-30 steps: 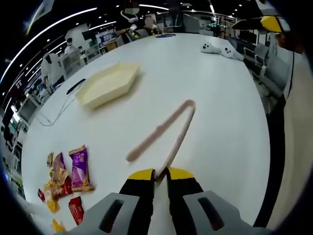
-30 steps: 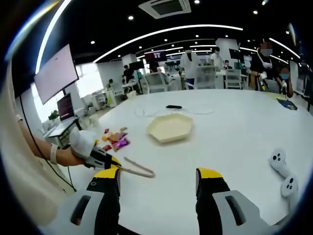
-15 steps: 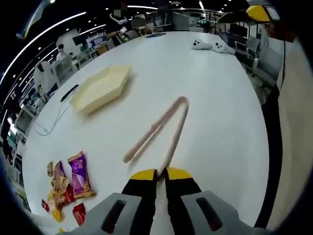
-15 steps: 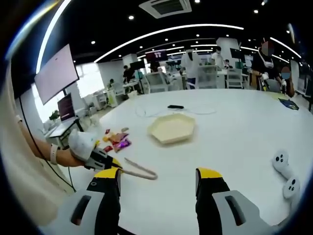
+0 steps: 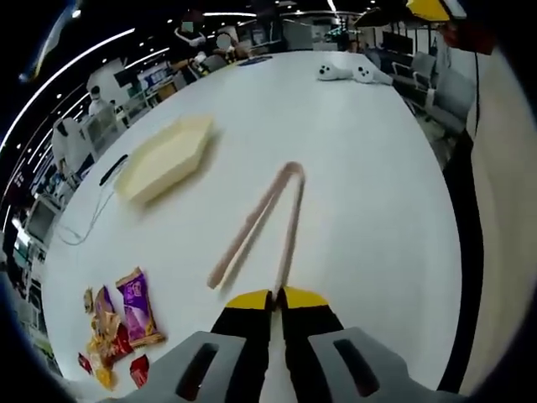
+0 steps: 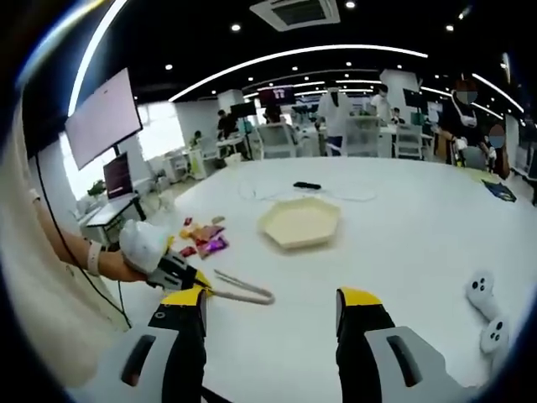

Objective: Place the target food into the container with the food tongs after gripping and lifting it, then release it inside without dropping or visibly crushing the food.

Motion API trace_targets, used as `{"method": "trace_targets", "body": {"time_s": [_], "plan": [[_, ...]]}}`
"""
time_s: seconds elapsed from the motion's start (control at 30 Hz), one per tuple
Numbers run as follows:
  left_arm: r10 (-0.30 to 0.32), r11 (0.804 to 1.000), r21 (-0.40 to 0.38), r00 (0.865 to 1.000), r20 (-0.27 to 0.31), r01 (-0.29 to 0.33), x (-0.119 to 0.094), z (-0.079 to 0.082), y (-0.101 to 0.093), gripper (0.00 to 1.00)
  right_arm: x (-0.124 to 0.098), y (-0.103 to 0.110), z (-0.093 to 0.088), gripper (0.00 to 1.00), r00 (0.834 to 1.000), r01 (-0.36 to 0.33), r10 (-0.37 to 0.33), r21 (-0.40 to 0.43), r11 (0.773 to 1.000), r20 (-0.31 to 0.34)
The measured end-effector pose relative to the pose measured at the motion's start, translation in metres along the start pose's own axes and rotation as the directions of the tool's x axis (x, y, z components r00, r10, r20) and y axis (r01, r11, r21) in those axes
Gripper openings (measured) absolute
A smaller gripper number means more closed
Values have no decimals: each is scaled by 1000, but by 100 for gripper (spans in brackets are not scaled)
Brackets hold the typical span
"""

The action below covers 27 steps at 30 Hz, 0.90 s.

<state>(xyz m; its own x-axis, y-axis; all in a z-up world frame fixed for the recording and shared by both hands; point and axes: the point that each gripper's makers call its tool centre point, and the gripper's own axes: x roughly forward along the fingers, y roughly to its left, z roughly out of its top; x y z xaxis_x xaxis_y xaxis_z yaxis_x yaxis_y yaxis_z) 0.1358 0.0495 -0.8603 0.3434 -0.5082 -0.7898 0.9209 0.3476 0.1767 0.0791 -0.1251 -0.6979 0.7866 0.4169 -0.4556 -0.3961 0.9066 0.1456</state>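
Left gripper pinches one arm of the tongs, their tips apart and empty, so steer them steadily toward the snack packets.

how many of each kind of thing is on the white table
tongs: 1, held in the left gripper
tray: 1
white controllers: 2
snack packets: a small pile, too jumbled to count exactly
black item with cable: 1
total: 5, plus the snack pile
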Motion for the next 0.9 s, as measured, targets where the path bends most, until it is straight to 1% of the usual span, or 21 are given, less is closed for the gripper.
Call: {"method": "trace_targets", "body": {"time_s": [0.07,0.13,0.2,0.23,0.43,0.63,0.9], "plan": [[-4,1000,1,1000,-2,4,0,0,-2,1,-1,0,-1,63,1000,-2,2,-1,1000,-1],[-17,998,-52,1000,10,18,0,3,-6,0,-3,-1,-2,63,1000,2,-2,2,1000,-2],[-11,998,-55,1000,14,12,-1,5,-6,0,-4,-3,-3,63,1000,9,-9,2,1000,-2],[-8,997,-72,1000,14,9,-1,5,-6,0,-5,-3,-3,63,1000,10,-10,10,1000,3],[5,999,-54,1000,24,-4,-5,8,-6,0,-7,-1,-3,63,1000,6,-6,2,1000,6],[16,997,-81,999,34,-13,-9,10,-6,0,-10,-3,-4,63,1000,4,-4,4,1000,10],[37,996,-83,998,52,-33,-17,16,-7,0,-10,-1,-4,63,1000,-13,13,3,1000,8]]}}
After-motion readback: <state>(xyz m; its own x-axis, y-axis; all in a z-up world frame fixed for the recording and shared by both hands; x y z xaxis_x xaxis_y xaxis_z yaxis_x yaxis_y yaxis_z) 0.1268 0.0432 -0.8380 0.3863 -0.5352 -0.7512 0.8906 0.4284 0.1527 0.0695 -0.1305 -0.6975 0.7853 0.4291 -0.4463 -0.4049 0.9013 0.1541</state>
